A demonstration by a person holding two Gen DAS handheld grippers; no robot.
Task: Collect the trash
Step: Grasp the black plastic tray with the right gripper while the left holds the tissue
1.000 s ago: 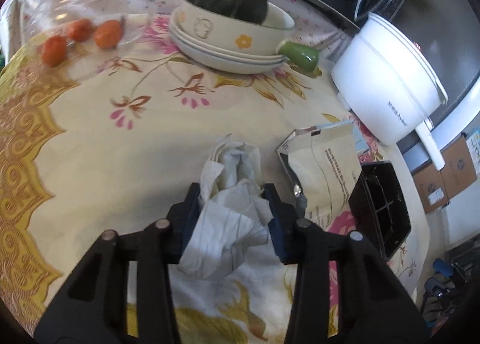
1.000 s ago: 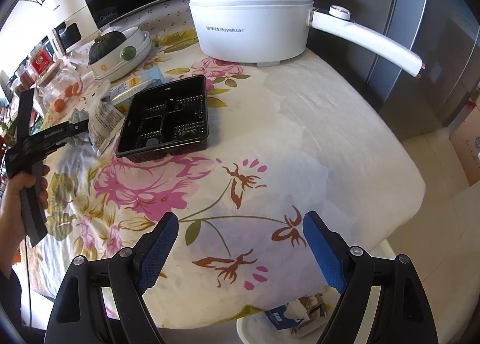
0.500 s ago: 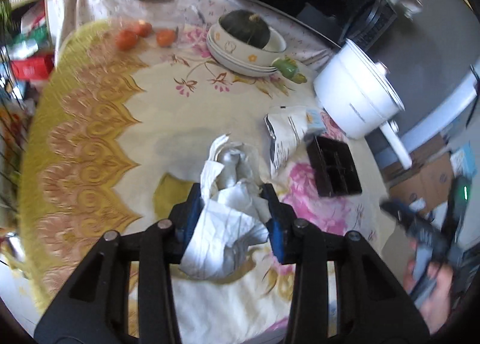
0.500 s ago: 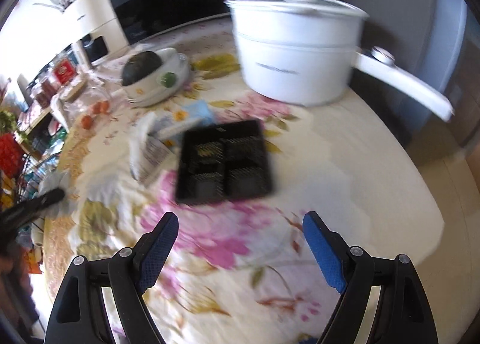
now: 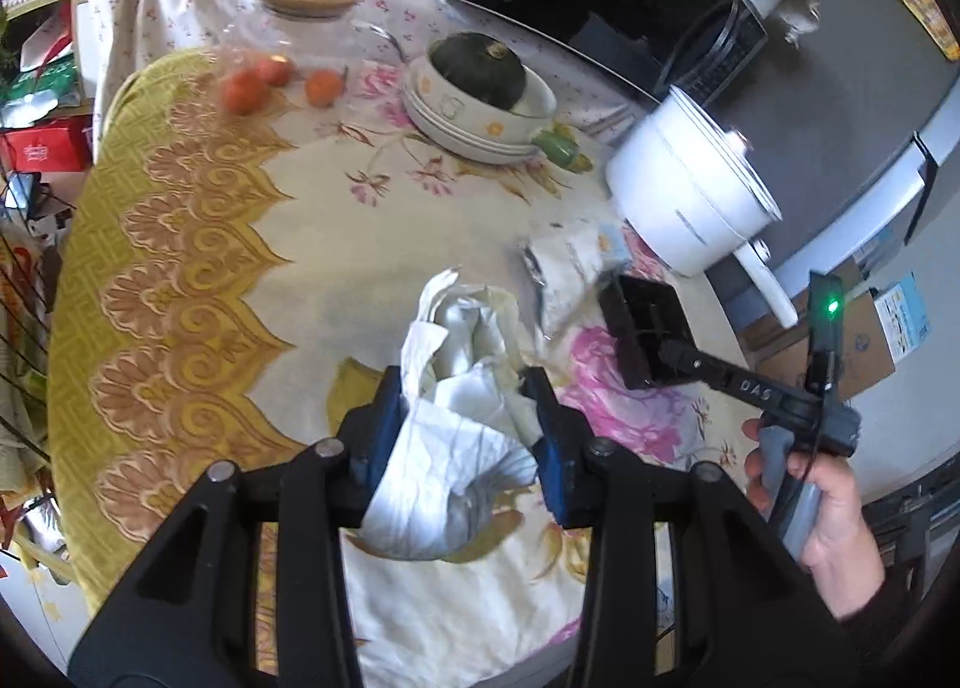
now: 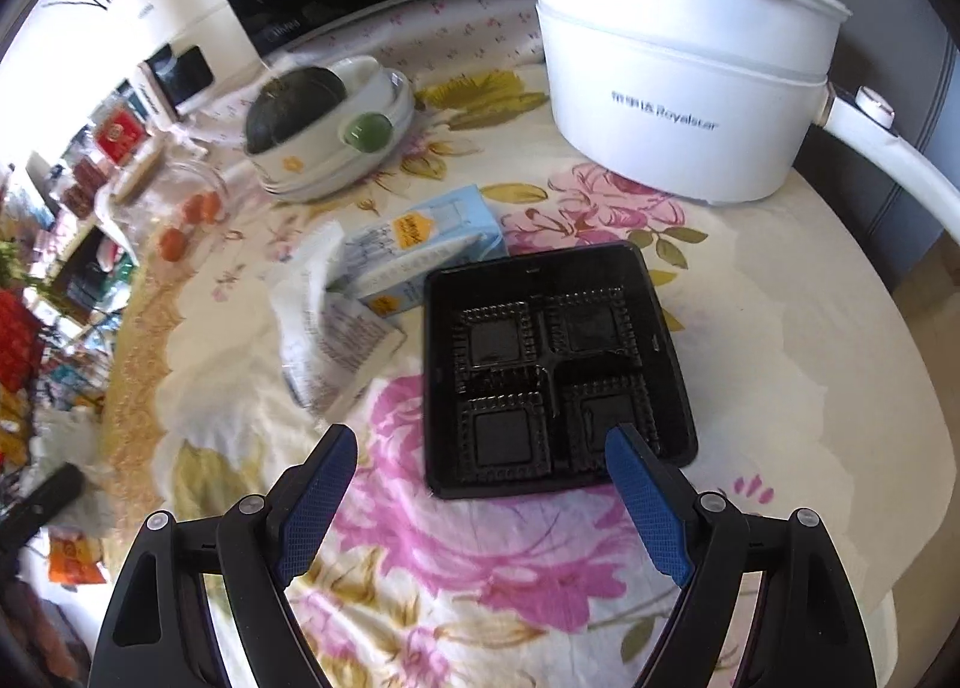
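The right gripper (image 6: 480, 484) is the near one to the next bit of trash, and its two blue fingers (image 6: 315, 493) stand wide apart with nothing between them. Just past the tips, at about twelve o'clock, lies the black plastic tray (image 6: 555, 370) on the flowered tablecloth (image 6: 810, 388). The tray's near edge sits between the two fingers, a little toward the right one, and its long side runs away from the gripper, so its short way lies across the gap. A grab looks easy if the fingers come down over that near edge. Farther off, at eleven o'clock, a blue carton (image 6: 420, 256) touches the tray's far left corner, with a crumpled wrapper (image 6: 330, 322) beside it. Beyond them, at one o'clock, stands the white pot (image 6: 678, 81). The left gripper (image 5: 468, 436) is busy: it is squeezed tight on a wad of white paper (image 5: 456, 418), held up above the table.
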